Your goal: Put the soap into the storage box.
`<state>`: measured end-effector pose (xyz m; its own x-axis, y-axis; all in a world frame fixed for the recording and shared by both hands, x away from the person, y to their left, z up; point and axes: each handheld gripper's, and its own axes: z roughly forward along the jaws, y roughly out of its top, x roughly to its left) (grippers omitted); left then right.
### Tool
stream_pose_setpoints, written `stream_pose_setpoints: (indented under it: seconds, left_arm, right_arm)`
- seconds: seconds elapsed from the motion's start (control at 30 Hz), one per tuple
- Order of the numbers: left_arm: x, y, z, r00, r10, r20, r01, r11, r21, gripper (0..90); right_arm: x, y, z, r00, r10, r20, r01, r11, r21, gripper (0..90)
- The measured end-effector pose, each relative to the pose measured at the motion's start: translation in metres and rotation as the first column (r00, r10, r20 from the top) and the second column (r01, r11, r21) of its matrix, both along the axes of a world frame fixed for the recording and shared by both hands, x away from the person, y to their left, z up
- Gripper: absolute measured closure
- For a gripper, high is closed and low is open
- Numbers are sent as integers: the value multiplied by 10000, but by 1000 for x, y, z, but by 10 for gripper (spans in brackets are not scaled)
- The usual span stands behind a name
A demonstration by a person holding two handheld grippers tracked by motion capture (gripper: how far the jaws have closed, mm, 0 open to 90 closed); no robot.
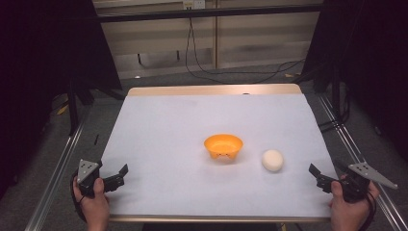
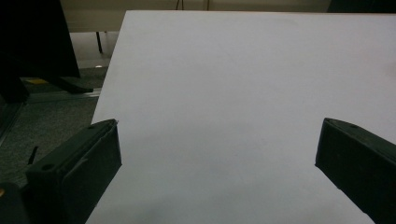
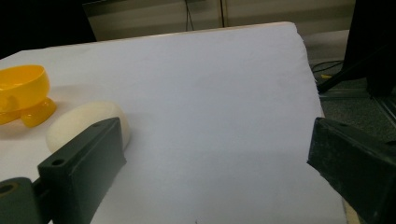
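High view, left gripper at tabletop's near left corner, right gripper at right edge, both wide open, holding nothing, white ball beside orange bowl, wide bare tabletop around, ball half hidden behind jaw in right gripper view.

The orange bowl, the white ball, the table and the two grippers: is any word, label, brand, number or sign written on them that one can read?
No readable text in any of the three views.
Orange bowl: plain, no lettering.
White ball: plain, no marks.
White table cover: blank.
Left gripper and right gripper: black jaws and grey plates bear no label that can be made out.
Small pale box on the far wall: too small and blurred to read.
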<state>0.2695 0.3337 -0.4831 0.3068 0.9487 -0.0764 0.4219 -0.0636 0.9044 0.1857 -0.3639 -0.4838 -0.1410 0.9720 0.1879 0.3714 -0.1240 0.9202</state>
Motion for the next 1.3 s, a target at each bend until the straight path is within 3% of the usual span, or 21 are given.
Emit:
stream_pose_setpoints:
  seconds: [0.37,0.5,0.6,0.73,0.77,0.83,0.93,1.0,1.17,1.3]
  left_arm:
    - [1,1,0,10000,54,-79,-54,10000,52,0]
    - [1,1,0,10000,29,-88,-28,10000,33,0]
    - [2,0,0,9998,42,-183,-40,10000,65,0]
    - [1,0,0,9998,9,-183,-8,10000,52,0]
    - [2,1,0,9998,-81,-187,81,10000,-4,0]
    - [2,1,0,9997,-106,-235,105,9999,-17,0]
    - [4,0,0,9994,-93,-347,92,10000,-19,0]
    - [4,-1,0,9993,-98,-363,100,9999,56,0]
    - [4,0,0,9992,-148,-365,149,9999,22,0]
    - [4,0,-1,9990,-147,-423,146,9999,-31,0]
  right_arm:
    - [1,2,0,9996,-280,-77,278,9994,-219,39]
    - [3,2,2,9946,-1019,-210,1011,9943,-346,79]
    - [5,2,3,9940,-1081,-187,1068,9923,-634,84]
    - [8,3,5,9936,-898,-680,833,9922,-929,128]
    - [10,2,7,9923,-245,-1218,170,9980,-616,117]
    - [11,4,7,9897,232,-1411,-309,9982,-523,26]
    - [13,6,7,9838,631,-1675,-736,9956,-574,9]
    - [14,9,6,9773,913,-1914,-1087,9906,-827,0]
    - [18,15,9,9676,1039,-2303,-1351,9830,-1242,0]
    - [25,20,17,9527,1186,-2796,-1709,9704,-1705,0]
